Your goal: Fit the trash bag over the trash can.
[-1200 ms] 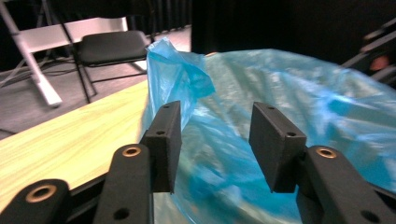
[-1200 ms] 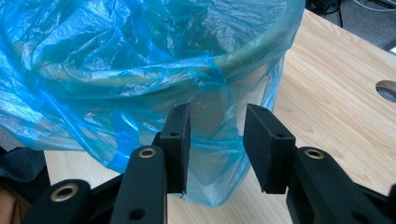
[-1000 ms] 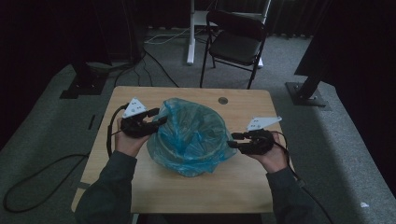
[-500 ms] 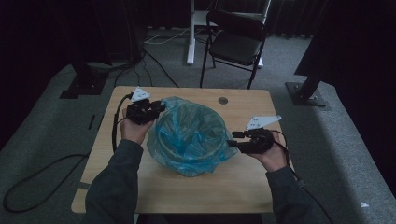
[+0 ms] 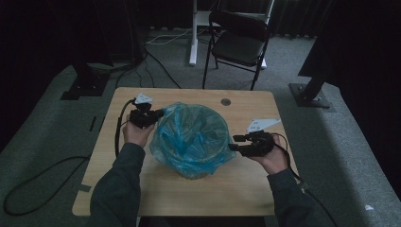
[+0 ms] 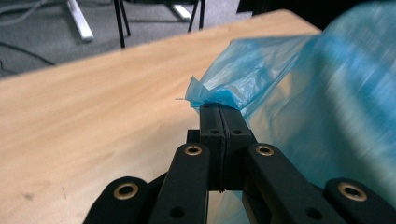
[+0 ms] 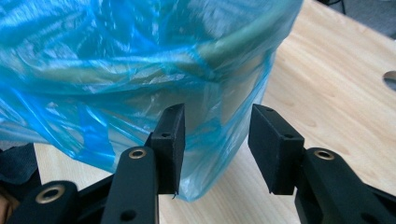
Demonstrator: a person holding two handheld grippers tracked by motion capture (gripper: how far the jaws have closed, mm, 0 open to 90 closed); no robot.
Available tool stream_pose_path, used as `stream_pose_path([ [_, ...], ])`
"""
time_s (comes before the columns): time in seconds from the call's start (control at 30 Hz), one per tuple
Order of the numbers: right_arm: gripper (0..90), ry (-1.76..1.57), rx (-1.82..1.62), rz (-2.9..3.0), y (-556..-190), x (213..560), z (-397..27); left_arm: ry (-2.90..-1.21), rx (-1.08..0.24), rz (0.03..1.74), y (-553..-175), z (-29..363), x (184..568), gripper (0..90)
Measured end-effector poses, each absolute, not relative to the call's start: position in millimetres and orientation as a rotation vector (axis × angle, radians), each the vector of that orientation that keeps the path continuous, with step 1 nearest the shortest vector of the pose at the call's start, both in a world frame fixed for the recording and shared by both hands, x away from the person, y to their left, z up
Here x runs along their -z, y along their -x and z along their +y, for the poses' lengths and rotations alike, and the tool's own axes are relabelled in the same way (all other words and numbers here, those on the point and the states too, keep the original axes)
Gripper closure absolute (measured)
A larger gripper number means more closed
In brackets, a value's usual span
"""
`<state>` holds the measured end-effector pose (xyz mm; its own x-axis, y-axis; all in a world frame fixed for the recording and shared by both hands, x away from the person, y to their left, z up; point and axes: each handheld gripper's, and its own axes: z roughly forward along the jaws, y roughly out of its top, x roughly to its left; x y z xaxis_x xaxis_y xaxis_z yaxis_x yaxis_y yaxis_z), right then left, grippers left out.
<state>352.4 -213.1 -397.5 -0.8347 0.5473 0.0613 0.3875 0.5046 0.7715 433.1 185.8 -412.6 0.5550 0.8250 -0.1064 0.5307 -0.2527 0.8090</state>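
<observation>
- Pale wood runs under everything: the surface carries a round bin lined with a blue plastic bag, near its middle, and a person's sleeves come in from the near edge.
- Nearest on the right side, the right hand-held gripper sits low by the bag's skirt. In the right gripper view its jaws stand well apart, with a loose fold of the blue film hanging between them but no pad pressing on it; it has hold of nothing.
- A little farther in, on the other side, the left hand-held gripper has shifted from the bag's near-left side round to its far-left rim. Its jaws have just been closing, and the left gripper view shows them now pressed flat together on a small peak of the bag's edge.
- That pinch is the real change: I judge the person now has one corner of the liner secured and can pull or settle it over the bin's rim, while the right side waits for its own grip.
- Beyond the surface, a black folding chair stands on grey carpet, cables trailing past it.
</observation>
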Motion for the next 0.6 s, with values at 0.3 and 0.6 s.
stream_pose_path([
  [0.3, 68.6, -0.775, -1.207, 2.639, -352.4, 413.3, -200.7, -1.936, -0.351, 1.119, -414.9, 198.4, 447.3, 88.9],
  [0.6, 90.0, -0.788, -1.093, 2.667, -353.6, 422.3, -195.5, -2.035, -0.329, 1.097, -404.4, 190.5, 467.2, 89.0],
])
